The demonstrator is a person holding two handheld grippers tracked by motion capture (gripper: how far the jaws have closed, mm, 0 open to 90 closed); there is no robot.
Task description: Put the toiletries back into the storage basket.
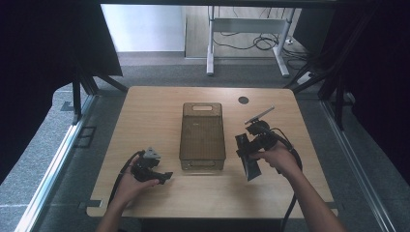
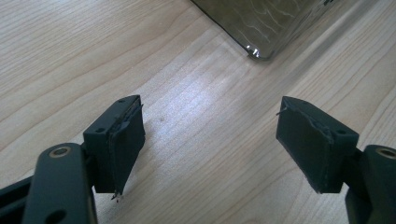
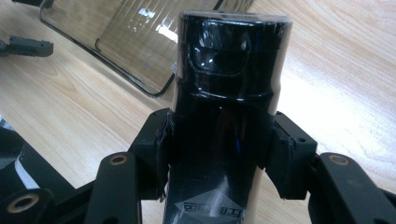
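**A:** Closest to my lens right now, the black bottle (image 3: 229, 116), filling the space between my right gripper (image 3: 219, 156) pads. Talk me through it!

**B:** My right jaws are clamped on the bottle's body, one pad on each side, below the shiny cap end. From the high view I'm holding it off the wooden table (image 1: 145, 111), tilted, just right of the smoky plastic bin (image 1: 202, 137).

**A:** And the left?

**B:** My left gripper (image 2: 210, 140) is spread wide with nothing between the pads, hovering low over bare wood. The bin's near corner sits just ahead of it, apart from the jaws.

**A:** So the move, as you read it?

**B:** I judge the bottle is headed into the bin. To do it well, I'd lift enough that the lower end clears the rim, carry it across over the open middle, and lay it along the long side, since the bin is narrow. The bottle looks glossy and slick, so I wouldn't loosen until it rests on the floor of the bin.

**A:** Any hazard?

**B:** Clipping the wall and shoving the bin. It looks light and could slide. My left gripper is near enough to steady that corner if needed.

**A:** Is the bin empty?

**B:** Nothing shows inside from above.
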